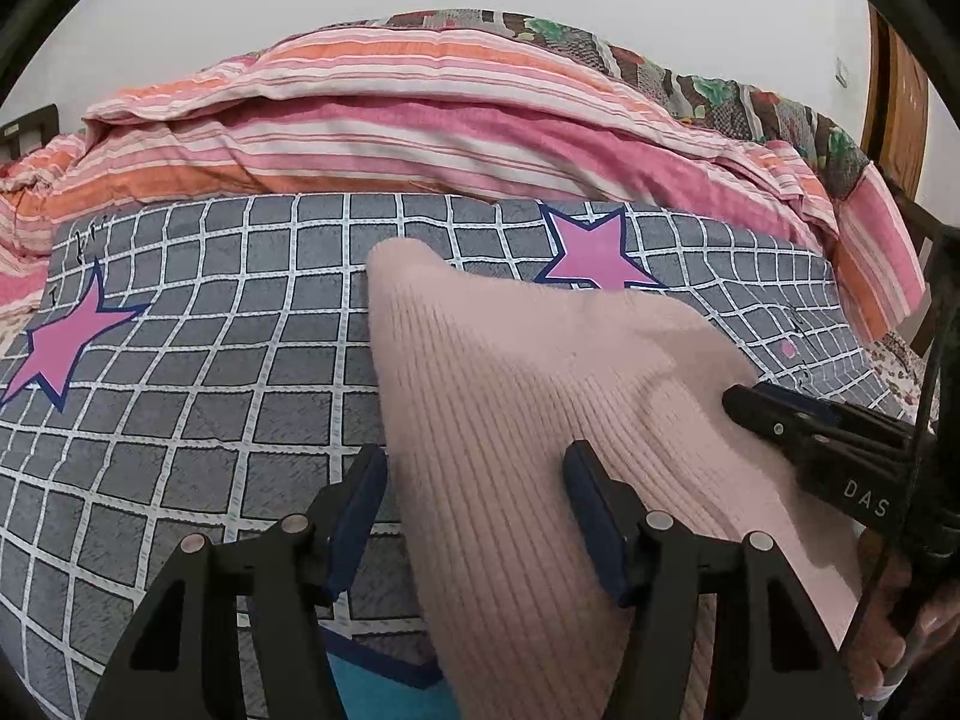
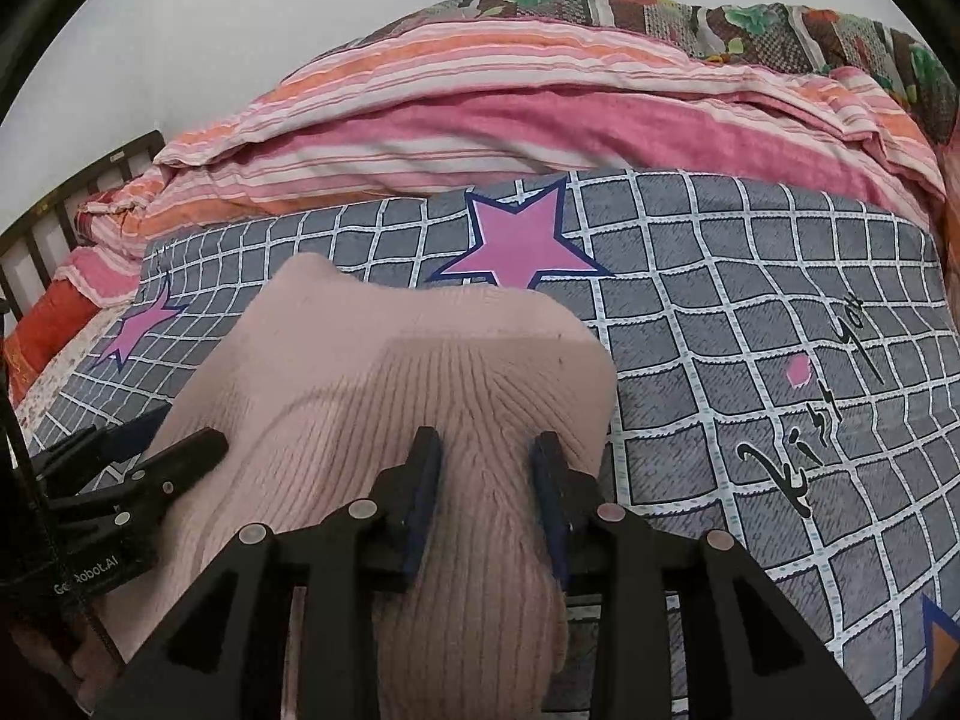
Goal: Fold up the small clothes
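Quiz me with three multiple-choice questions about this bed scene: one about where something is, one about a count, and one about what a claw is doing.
1. Where does the pink knit garment lie?
A. on a chair
B. on the grey checked sheet
C. on the floor

2. How many pink stars does the view from the left claw show?
A. one
B. four
C. two

3. What is the right claw doing?
A. pinching a bunch of the knit
B. hanging wide open over bare sheet
C. holding a hanger

Answers:
1 B: the checked cloth shows all around the garment.
2 C: one star is at the left and one is behind the garment.
3 A: the ribs pucker toward its fingers.
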Demonstrator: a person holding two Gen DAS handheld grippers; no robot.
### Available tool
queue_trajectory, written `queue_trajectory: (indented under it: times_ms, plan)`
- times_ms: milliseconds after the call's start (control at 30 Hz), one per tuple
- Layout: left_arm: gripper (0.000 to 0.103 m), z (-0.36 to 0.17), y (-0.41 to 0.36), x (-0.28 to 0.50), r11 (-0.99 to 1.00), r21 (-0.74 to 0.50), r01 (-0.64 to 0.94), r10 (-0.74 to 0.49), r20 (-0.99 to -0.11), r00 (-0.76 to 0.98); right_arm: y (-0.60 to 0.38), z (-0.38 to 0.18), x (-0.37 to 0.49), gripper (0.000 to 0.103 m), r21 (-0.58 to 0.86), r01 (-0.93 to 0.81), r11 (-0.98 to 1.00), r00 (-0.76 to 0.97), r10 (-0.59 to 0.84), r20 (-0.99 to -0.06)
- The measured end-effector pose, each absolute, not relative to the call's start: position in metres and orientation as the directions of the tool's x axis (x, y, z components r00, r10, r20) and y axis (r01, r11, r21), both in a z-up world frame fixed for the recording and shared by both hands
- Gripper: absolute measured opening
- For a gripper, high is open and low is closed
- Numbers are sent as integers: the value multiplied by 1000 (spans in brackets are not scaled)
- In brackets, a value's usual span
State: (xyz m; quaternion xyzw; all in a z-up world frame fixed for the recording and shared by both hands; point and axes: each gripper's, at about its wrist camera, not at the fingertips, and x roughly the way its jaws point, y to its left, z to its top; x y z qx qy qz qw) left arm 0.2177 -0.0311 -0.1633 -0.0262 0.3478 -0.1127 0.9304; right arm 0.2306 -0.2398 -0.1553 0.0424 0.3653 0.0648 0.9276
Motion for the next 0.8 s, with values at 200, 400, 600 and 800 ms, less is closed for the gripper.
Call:
queue_trajectory:
  times_ms: [200, 400, 600, 800]
  plan:
    - [61, -165, -29, 218, 971, -153, 186, -241, -638, 732, -237, -155, 232, 33, 105, -96, 990, 719, 142, -680]
    - [61, -165, -31, 217, 973, -141, 181, -229, -635, 738, -237, -155, 233, 34, 90, -100, 991, 721, 135, -679]
    - [63, -165, -33, 216, 977, -127, 173, -214, -631, 746, -239, -156, 233, 39, 91, -89, 992, 723, 127, -679]
    - [66, -165, -33, 216, 981, -115, 159, -196, -630, 752, -241, -156, 232, 42, 100, -84, 991, 723, 130, -678]
